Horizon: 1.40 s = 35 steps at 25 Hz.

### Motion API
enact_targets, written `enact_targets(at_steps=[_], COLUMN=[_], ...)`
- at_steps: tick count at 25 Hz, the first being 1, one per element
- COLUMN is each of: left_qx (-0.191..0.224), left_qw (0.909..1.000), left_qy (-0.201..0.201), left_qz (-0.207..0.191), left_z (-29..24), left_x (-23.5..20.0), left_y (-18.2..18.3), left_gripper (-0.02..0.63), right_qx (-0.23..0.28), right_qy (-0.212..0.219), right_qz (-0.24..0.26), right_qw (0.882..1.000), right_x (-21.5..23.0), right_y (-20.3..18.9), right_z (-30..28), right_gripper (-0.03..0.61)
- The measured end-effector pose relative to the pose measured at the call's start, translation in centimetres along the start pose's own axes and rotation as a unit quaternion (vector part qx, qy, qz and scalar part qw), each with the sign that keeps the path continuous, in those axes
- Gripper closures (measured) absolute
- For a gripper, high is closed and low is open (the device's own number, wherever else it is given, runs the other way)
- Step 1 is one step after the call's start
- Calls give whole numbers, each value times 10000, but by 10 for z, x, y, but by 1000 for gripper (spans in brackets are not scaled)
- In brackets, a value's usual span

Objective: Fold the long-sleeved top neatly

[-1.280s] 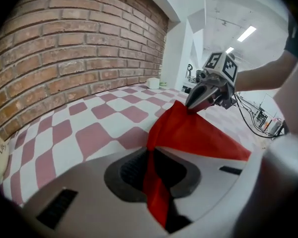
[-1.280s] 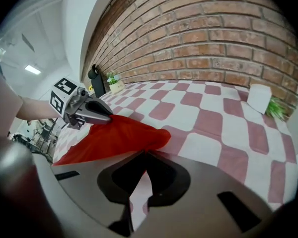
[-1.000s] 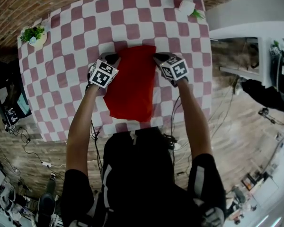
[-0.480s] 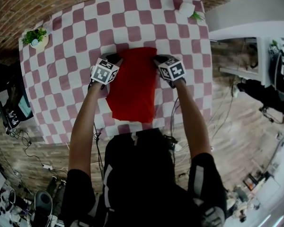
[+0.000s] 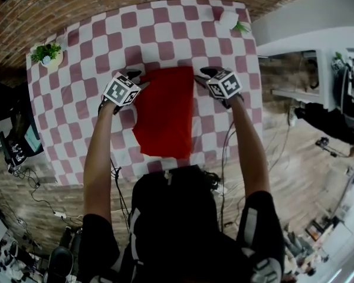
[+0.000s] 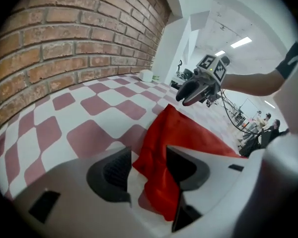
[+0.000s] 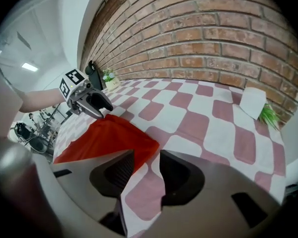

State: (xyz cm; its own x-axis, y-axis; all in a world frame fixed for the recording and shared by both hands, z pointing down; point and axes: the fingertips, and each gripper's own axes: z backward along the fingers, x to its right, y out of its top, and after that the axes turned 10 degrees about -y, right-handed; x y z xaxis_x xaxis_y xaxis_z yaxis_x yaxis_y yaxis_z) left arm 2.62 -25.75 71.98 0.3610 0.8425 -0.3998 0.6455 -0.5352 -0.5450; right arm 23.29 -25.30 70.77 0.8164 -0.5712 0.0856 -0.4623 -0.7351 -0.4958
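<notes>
At the table's (image 5: 82, 117) far-left corner stands a small potted plant (image 5: 45, 53). The left gripper (image 5: 135, 78) hangs just left of the table's middle. Its jaws have just been opening and now stand apart. The top's far-left corner shows in the gap between them, but neither pad presses on it, so the cloth is let go.

The red long-sleeved top (image 5: 164, 111) lies flat on the middle of the table, already folded into a narrow upright rectangle with its sleeves tucked out of sight.

The right gripper (image 5: 204, 74) hangs just right of the table's middle. Its jaws have also just been opening and are released, with only checked tablecloth between them and the top's far-right corner just beside the inner jaw. A white pot (image 5: 229, 19) sits at the table's far-right corner.

The top looks light, soft and limp, likely to sag and to slide over its own layers. It is probably best pinched at two matching corners, through every layer, and carried level so the stack does not spread.
</notes>
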Motion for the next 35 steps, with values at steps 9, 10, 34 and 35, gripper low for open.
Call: enact_targets(at_steps=[9, 10, 34, 35], left_qx=[-527, -638, -368, -323], left_qw=[9968, 9958, 9930, 9922], left_qy=[-599, -655, -389, -359], left_qz=[-88, -104, -1049, -1145], left_z=[-20, -23, 8, 13], left_x=[-2, -1, 37, 43], left_y=[3, 1, 5, 6], left_gripper=[414, 413, 557, 558], right_qx=[-369, -399, 101, 159], right_qy=[686, 731, 229, 182], right_qz=[-60, -75, 412, 446], right_qw=[9969, 9965, 9988, 9987], right_x=[3, 3, -34, -37], right_y=[5, 4, 22, 21], right_z=[-42, -45, 13, 20], right_gripper=[408, 408, 532, 532])
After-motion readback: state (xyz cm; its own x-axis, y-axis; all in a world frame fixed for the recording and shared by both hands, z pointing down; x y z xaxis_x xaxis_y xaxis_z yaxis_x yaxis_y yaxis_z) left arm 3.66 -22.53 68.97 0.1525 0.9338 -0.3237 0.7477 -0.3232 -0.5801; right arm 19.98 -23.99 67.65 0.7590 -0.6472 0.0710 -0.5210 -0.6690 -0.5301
